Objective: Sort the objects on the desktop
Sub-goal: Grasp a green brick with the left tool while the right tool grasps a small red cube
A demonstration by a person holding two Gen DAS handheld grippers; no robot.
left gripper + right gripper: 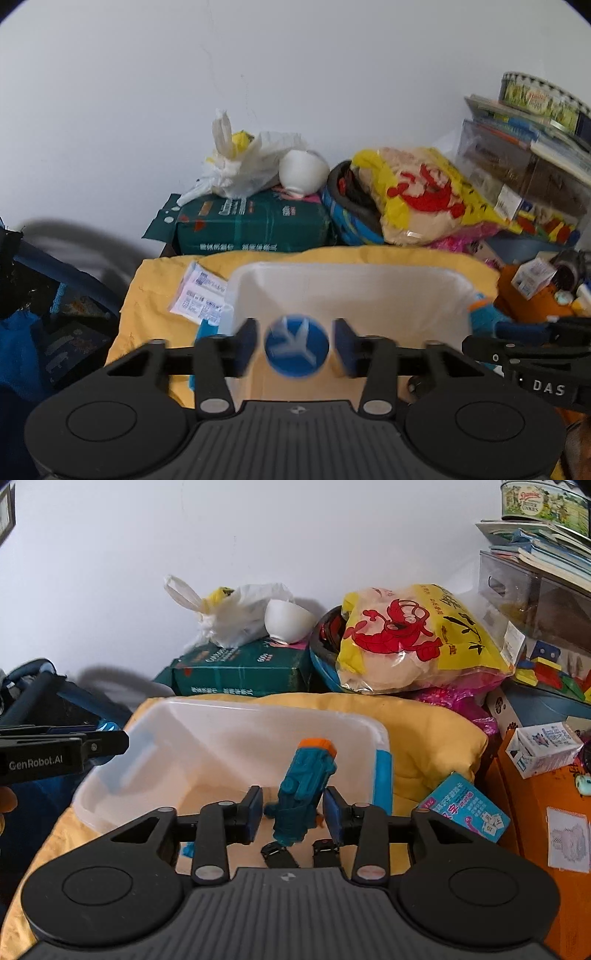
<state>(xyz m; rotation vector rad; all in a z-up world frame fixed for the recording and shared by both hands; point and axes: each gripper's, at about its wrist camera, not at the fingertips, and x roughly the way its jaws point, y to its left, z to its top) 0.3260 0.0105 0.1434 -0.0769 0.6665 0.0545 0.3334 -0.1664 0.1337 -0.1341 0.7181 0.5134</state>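
Note:
A clear plastic bin (424, 280) (122, 775) sits on a yellow cushion (436, 731). My left gripper (295, 345) is open over the bin's near side; a blurred round blue disc with a white mark (297, 345) hangs between its pads without touching them. My right gripper (293, 814) is open over the bin; a teal toy with an orange tip (306, 794) stands tilted between its pads, with gaps on both sides. The left gripper shows at the left edge of the right wrist view (55, 755).
Behind the bin are a green book (236, 672), a white plastic bag (236, 616), a white bowl (286, 622) and a yellow snack bag (417, 638). At right are stacked books with a tin (543, 502), a small white carton (543, 747) and a turquoise card box (465, 806).

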